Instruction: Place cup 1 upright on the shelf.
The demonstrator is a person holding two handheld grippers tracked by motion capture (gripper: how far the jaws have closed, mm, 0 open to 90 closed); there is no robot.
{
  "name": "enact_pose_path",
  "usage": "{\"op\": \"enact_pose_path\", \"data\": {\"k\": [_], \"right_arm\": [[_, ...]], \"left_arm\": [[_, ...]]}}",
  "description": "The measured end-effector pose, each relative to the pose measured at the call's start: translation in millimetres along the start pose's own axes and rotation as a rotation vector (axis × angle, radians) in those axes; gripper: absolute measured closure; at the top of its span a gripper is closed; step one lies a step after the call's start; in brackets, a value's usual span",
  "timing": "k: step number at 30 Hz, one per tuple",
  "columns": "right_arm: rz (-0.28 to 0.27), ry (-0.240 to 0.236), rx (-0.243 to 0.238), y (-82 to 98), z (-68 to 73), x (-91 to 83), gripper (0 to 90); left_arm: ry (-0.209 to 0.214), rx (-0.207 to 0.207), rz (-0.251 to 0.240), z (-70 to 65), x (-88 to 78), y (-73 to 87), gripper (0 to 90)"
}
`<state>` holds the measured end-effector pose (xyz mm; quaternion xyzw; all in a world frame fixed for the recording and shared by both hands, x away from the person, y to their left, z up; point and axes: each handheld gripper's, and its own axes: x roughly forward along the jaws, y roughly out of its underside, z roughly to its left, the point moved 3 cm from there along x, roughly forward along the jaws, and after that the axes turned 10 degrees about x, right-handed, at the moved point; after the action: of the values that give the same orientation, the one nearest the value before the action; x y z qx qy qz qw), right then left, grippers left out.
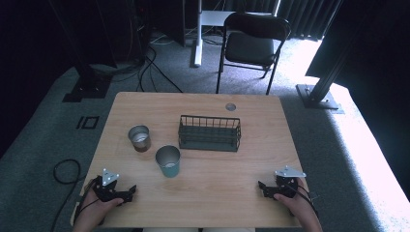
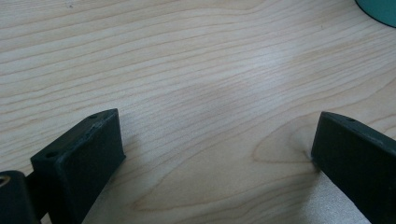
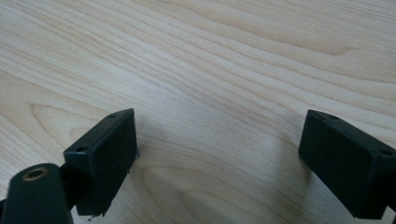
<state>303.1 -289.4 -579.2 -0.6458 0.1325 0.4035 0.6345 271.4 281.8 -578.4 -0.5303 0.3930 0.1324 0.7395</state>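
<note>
On the wooden table stand a metal cup with a brown base, a teal cup with a metal inside and a dark wire basket. My left gripper rests near the front left corner, held by a hand, its jaws wide apart over bare wood. The teal cup's edge peeks in at the top right of the left gripper view. My right gripper lies near the front right corner, open, with only wood between its jaws.
A small round grommet sits in the table's far edge. Behind the table stands a black folding chair. Cables lie on the grey carpet at the left, and a dark frame post stands at the right.
</note>
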Motion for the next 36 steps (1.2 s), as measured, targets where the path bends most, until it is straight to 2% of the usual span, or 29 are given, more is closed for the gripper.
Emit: {"op": "enact_pose_path", "data": {"k": [23, 36], "right_arm": [[-0.005, -0.009, 0.013, 1.0, 2.8, -1.3, 11.0], [-0.006, -0.041, -0.024, -4.7, 15.5, 3.1, 11.0]], "left_arm": [[0.000, 0.000, 0.000, 0.0, 0.0, -0.1, 2.8], [0.000, 0.000, 0.000, 0.0, 0.0, -0.1, 2.8]]}}
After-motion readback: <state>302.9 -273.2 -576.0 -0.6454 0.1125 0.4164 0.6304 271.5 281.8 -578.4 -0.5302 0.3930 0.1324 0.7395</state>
